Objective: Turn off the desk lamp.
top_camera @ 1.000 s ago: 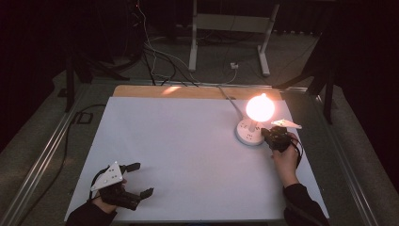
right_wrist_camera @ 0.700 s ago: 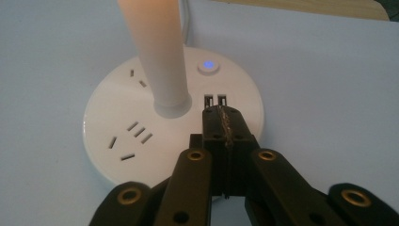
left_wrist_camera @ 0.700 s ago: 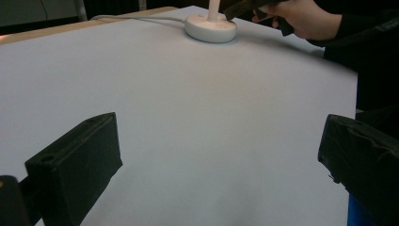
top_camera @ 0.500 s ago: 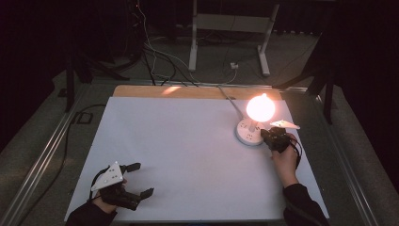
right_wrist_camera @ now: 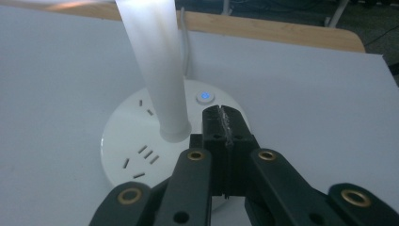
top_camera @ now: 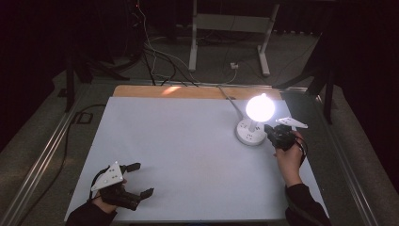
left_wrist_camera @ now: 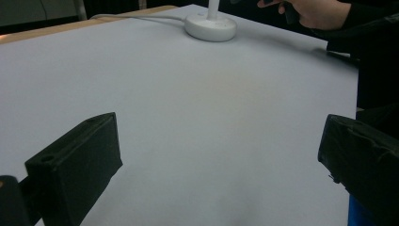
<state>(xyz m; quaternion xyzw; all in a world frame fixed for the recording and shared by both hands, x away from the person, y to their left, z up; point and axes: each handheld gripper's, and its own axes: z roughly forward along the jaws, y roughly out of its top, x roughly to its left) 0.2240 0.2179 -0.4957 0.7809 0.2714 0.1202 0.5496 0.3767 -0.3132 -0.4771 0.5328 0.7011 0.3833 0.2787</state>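
A white lamp stands at the table's right, its round bulb (top_camera: 260, 107) glowing above a round white base (top_camera: 249, 133) with socket slots. The base (right_wrist_camera: 141, 146) has a small button (right_wrist_camera: 204, 97) lit blue beside the white stem (right_wrist_camera: 153, 66). My right gripper (right_wrist_camera: 221, 115) is shut with nothing in it, its tips just over the base, a little short of the button. It sits right of the base (top_camera: 272, 133) in the high view. My left gripper (top_camera: 140, 179) rests open at the front left, jaws wide over bare table (left_wrist_camera: 216, 155).
A white cable (top_camera: 230, 102) runs from the lamp base to the table's far edge (top_camera: 188, 91). The grey-white table top (top_camera: 179, 141) spreads between the two grippers. Beyond it are metal stand legs (top_camera: 193, 42) and floor cables (top_camera: 155, 56).
My right gripper has eased slightly back from the lamp base. The lamp stays lit and the left gripper has not moved.
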